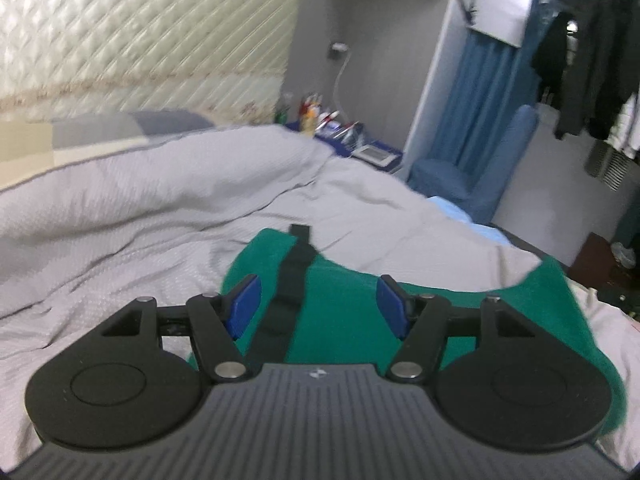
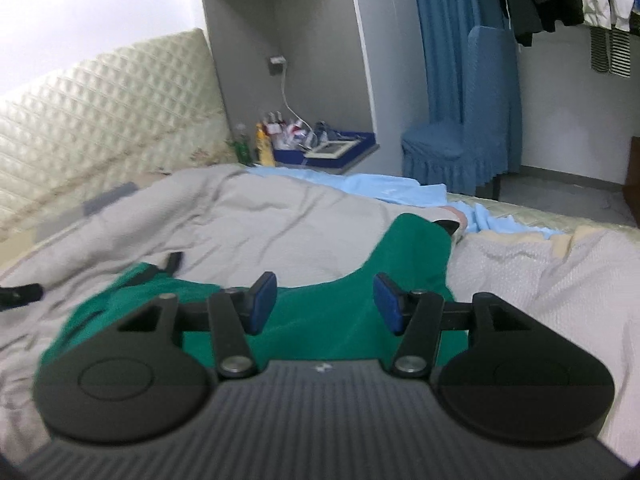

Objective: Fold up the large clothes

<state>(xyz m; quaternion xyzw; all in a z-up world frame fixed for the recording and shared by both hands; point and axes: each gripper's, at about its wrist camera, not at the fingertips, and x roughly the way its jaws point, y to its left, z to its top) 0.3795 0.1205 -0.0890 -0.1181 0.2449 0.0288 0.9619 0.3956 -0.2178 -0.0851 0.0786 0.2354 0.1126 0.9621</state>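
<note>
A green garment (image 1: 340,312) with black straps (image 1: 292,272) lies spread on the grey bedcover (image 1: 160,208). My left gripper (image 1: 318,304) is open, its blue pads (image 1: 244,304) hovering over the garment's strap end. In the right wrist view the same green garment (image 2: 332,316) lies on the bedcover (image 2: 260,220), one part (image 2: 416,240) reaching away to the right. My right gripper (image 2: 326,304) is open above the garment's middle edge, holding nothing.
A quilted headboard (image 1: 140,40) stands behind the bed. A bedside shelf with bottles and a blue tray (image 2: 320,144) is at the back. A blue covered chair (image 2: 460,152), a light blue sheet (image 2: 380,192) and hanging clothes (image 1: 592,72) are to the right.
</note>
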